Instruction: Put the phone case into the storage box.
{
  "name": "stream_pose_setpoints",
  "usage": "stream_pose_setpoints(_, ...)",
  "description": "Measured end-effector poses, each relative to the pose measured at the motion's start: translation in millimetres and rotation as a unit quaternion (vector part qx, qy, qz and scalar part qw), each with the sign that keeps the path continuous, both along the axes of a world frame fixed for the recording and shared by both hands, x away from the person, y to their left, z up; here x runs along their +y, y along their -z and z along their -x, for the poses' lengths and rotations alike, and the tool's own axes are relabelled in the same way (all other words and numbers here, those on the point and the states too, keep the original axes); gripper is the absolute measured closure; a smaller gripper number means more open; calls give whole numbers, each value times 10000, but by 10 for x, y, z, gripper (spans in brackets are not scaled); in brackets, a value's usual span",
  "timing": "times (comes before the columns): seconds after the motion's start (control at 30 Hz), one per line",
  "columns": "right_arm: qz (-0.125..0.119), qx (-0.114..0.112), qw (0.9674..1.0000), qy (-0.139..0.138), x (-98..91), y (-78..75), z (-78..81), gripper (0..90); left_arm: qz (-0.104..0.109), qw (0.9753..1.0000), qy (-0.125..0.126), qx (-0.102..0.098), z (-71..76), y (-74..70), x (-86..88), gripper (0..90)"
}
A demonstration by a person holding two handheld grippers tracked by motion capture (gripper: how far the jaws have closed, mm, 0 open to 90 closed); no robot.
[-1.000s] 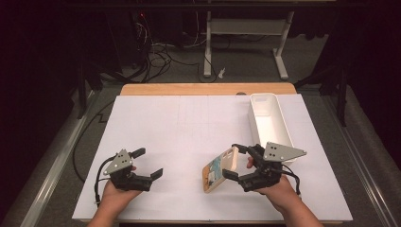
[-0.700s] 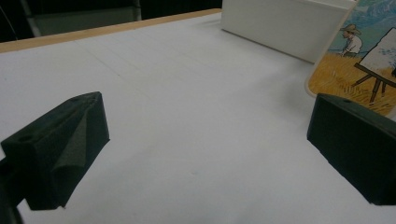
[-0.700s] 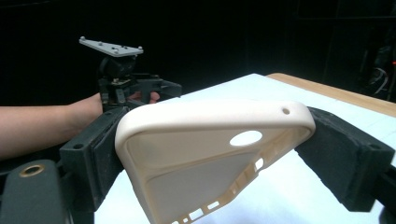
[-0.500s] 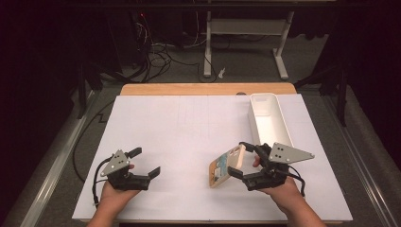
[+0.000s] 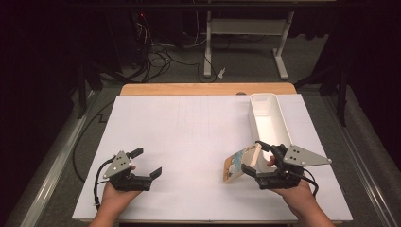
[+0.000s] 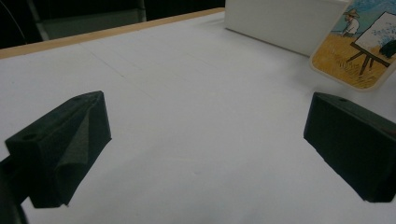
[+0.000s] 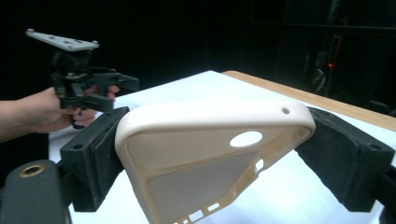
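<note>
Low at the right of the high view, the right gripper (image 5: pixel 259 160) pinched a cream phone case (image 5: pixel 242 163) between its jaws, tilted above the counter (image 5: pixel 189 132); a white bin (image 5: pixel 269 118) stood just beyond. At lower left, the left gripper (image 5: pixel 147 163) rested with jaws spread, holding nothing.

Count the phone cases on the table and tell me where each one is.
1. The phone case is clamped in the right hand-held gripper, at the near right of the table, just in front of the white bin. Another could lie hidden inside the bin.

— What moved?
— My right gripper (image 5: pixel 259 158) carried the phone case (image 5: pixel 240 164) a little rightward, nearer the white bin (image 5: pixel 267 116).
— And the case itself?
— Lifted clear of the table.
</note>
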State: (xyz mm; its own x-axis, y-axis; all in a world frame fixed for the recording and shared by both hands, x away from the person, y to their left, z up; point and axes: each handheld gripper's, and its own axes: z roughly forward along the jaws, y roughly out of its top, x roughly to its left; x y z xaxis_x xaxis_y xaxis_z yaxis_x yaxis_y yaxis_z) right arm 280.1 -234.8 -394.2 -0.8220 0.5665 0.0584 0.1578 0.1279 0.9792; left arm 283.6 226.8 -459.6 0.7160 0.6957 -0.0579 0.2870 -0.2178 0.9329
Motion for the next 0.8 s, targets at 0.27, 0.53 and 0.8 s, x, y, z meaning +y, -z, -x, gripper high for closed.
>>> stream_pose_setpoints(0.27, 95, -2, 9995, 309, -62, 3, -4, 129, 16, 10000, 21, 16, 1, -2, 0, 17)
stream_pose_setpoints(0.53, 7, -100, 9988, 487, -93, -50, 20, 129, 46, 10000, -54, 14, -3, 5, 6, 1)
stream_pose_setpoints(0.8, -128, -281, 9965, 781, -168, -132, 27, 130, 7, 10000, 36, 81, -13, 29, -15, 1)
